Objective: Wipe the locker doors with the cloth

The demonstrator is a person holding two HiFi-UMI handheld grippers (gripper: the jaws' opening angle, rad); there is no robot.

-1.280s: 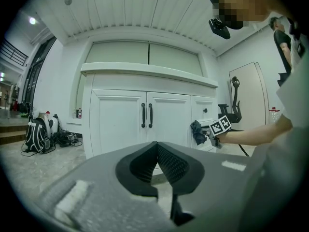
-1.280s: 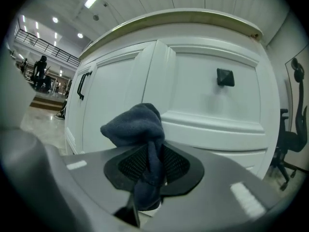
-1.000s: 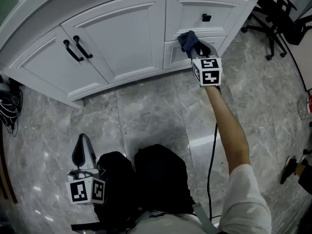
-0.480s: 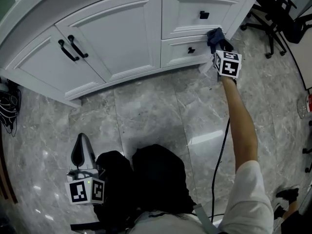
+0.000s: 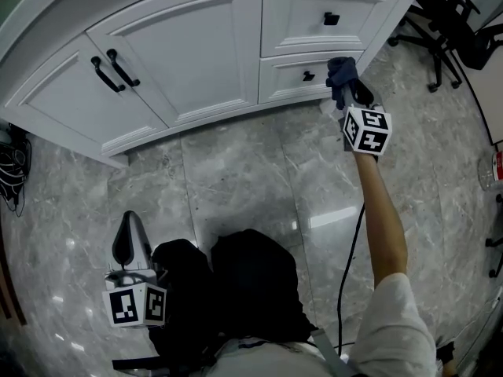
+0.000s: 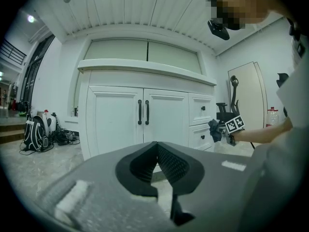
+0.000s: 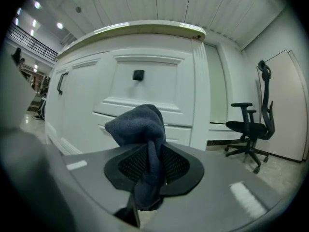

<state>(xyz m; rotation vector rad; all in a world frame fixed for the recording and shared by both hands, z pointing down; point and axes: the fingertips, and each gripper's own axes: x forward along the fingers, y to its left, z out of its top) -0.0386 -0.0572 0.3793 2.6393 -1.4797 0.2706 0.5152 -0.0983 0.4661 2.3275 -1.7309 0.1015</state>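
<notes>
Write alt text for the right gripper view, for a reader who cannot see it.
The right gripper has its jaws clamped on a dark blue cloth, which bunches up above them. Beyond it is a white drawer front with a small black knob. A black office chair stands to the right.

left gripper [image 6: 157, 146] jaws together, nothing between, white locker doors [image 6: 116, 124] dead ahead, black handles [image 6: 140, 112], right gripper [image 6: 218, 129] ahead-right, dark cloth [image 6: 213, 128] by lower drawer [image 6: 199, 138], backpack [image 6: 36, 134] far left on floor [image 6: 29, 164]
</notes>
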